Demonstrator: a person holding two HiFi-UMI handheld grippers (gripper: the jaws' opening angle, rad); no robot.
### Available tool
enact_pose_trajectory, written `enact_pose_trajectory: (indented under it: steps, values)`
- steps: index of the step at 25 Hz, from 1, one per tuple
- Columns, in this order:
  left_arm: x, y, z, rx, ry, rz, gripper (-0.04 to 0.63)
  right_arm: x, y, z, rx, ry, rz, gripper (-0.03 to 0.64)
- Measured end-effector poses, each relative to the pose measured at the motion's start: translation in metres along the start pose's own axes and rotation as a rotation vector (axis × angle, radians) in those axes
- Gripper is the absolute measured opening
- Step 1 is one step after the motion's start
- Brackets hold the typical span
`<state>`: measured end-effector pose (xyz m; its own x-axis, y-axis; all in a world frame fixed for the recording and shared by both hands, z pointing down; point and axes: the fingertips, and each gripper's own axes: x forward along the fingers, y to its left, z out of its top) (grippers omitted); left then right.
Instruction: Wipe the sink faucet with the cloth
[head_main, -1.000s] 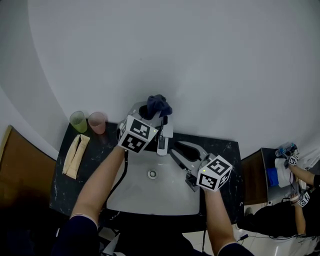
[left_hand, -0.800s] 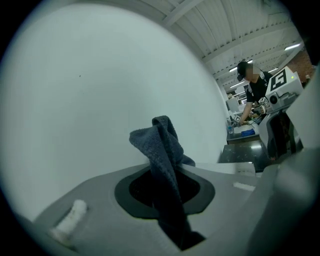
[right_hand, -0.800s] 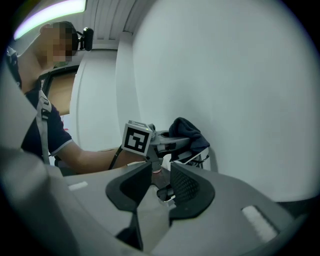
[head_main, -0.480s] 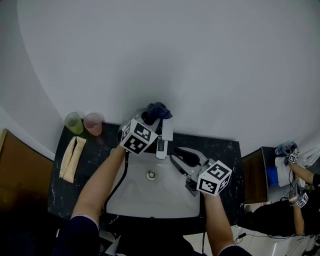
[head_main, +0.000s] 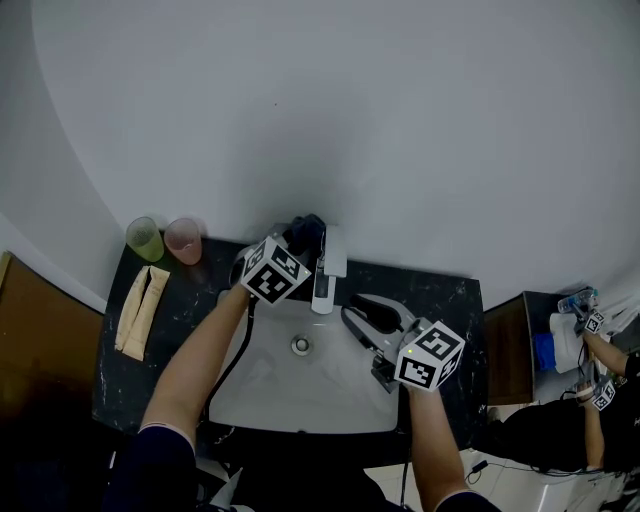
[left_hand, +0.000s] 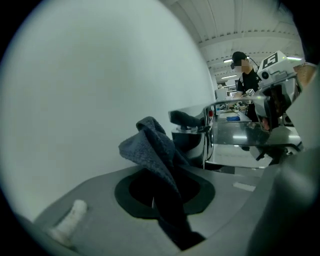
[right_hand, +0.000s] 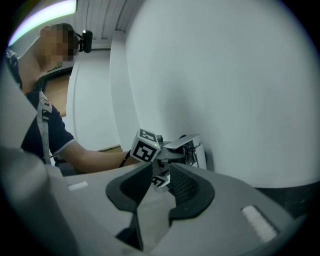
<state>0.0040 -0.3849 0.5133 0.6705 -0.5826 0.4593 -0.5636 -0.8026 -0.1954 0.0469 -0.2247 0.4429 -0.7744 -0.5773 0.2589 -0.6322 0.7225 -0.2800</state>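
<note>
The left gripper (head_main: 296, 246) is clamped on the dark blue cloth (head_main: 304, 231), which bunches up out of its jaws just beside the faucet (head_main: 322, 278), at its rear left. The right gripper (head_main: 365, 320), jaws apart and empty, hangs over the sink (head_main: 262, 392), right of the spout.

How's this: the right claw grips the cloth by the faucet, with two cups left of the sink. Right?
No: the left claw grips the cloth by the faucet, as the left gripper view shows; the right claw is empty. The cups part holds.
</note>
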Motion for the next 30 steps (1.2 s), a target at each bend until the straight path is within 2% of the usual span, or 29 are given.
enact_pose_trajectory:
  steps: [9, 14, 18, 25, 30]
  values:
    - [0.016, -0.021, -0.05, 0.01, 0.167, -0.098, 0.058, 0.0, -0.003, -0.003, 0.014, 0.008, -0.007, 0.118]
    - [0.019, -0.027, -0.063, -0.026, 0.189, -0.119, 0.058, -0.001, -0.003, -0.003, 0.011, 0.007, -0.008, 0.118]
    - [0.011, -0.022, -0.053, -0.085, 0.148, -0.121, 0.058, -0.004, -0.001, -0.002, 0.008, 0.002, -0.005, 0.118]
    - [-0.014, -0.008, 0.002, -0.161, -0.007, -0.115, 0.058, -0.005, 0.008, 0.006, -0.002, -0.012, 0.006, 0.118]
    - [-0.035, -0.001, 0.039, -0.154, -0.09, -0.098, 0.058, -0.013, 0.012, 0.015, -0.025, -0.034, 0.002, 0.118]
